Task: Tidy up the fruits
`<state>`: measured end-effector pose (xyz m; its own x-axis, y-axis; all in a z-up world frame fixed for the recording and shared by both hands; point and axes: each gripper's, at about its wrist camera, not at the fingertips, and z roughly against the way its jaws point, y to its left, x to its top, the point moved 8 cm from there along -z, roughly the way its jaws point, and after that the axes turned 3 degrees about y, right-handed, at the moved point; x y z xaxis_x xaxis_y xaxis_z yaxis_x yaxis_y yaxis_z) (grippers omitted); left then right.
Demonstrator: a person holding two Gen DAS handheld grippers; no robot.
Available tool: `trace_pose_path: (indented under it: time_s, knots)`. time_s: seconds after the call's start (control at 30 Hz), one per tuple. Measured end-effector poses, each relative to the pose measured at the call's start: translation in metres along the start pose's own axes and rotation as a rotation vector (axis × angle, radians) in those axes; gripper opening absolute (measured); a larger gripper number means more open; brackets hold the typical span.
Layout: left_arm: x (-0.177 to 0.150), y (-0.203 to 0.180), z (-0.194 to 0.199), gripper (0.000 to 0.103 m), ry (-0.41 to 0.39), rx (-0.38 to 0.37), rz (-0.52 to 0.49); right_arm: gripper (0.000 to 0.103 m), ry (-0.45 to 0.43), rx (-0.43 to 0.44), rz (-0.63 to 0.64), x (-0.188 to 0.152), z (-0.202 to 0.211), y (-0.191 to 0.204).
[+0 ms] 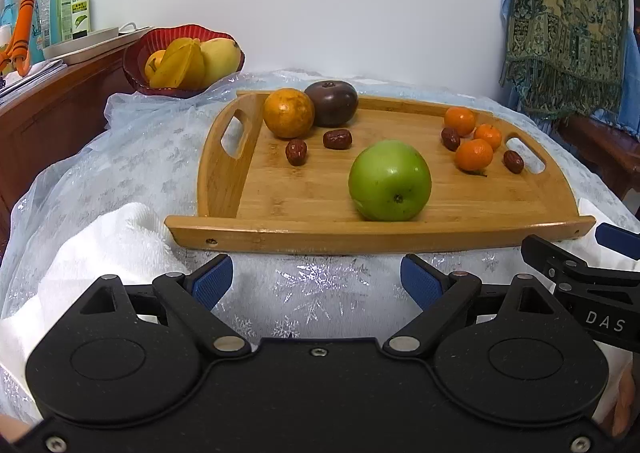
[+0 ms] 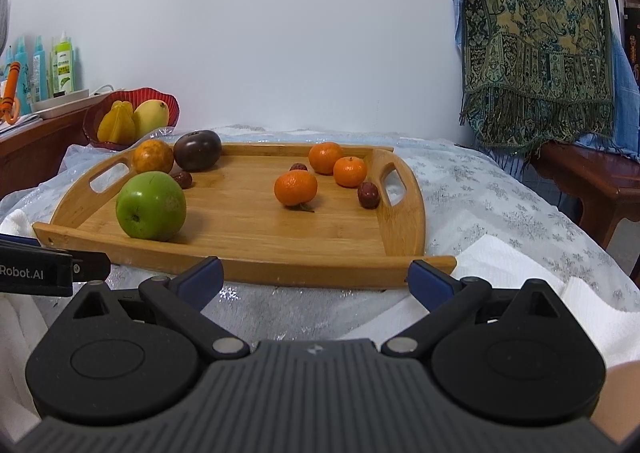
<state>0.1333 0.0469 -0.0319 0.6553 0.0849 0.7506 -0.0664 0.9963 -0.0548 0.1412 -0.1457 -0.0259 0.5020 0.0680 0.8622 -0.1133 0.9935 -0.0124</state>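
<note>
A bamboo tray (image 1: 312, 205) (image 2: 280, 237) lies on the cloth-covered table. On it are a green apple (image 1: 390, 181) (image 2: 151, 205), a large orange (image 1: 289, 113) (image 2: 153, 157), a dark purple fruit (image 1: 331, 103) (image 2: 197, 150), three small mandarins (image 1: 474, 155) (image 2: 296, 188) and several red dates (image 1: 296, 151) (image 2: 368, 195). My left gripper (image 1: 316, 279) is open and empty just before the tray's near edge. My right gripper (image 2: 316, 277) is open and empty too, beside it at the tray's near right corner.
A red bowl (image 1: 138, 71) (image 2: 94, 129) with a starfruit and a mango stands at the back left. A wooden sideboard with bottles (image 1: 48, 17) is at far left. A patterned shawl (image 1: 568, 25) hangs at right. White towels (image 1: 100, 245) (image 2: 560, 293) lie near the tray.
</note>
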Motion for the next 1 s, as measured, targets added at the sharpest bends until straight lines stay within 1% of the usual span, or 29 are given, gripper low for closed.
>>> trace_pose_path:
  time_s: [0.57,1.0]
  knots:
    - [-0.013,-0.001,-0.003,0.092,0.022,0.030,-0.012,0.103,0.035,-0.002,0.000,-0.015,0.003,0.003]
    - [-0.019,-0.003,-0.006,0.095,0.039,0.052,-0.034,0.103,0.083,-0.006,0.055,-0.027,-0.005,0.009]
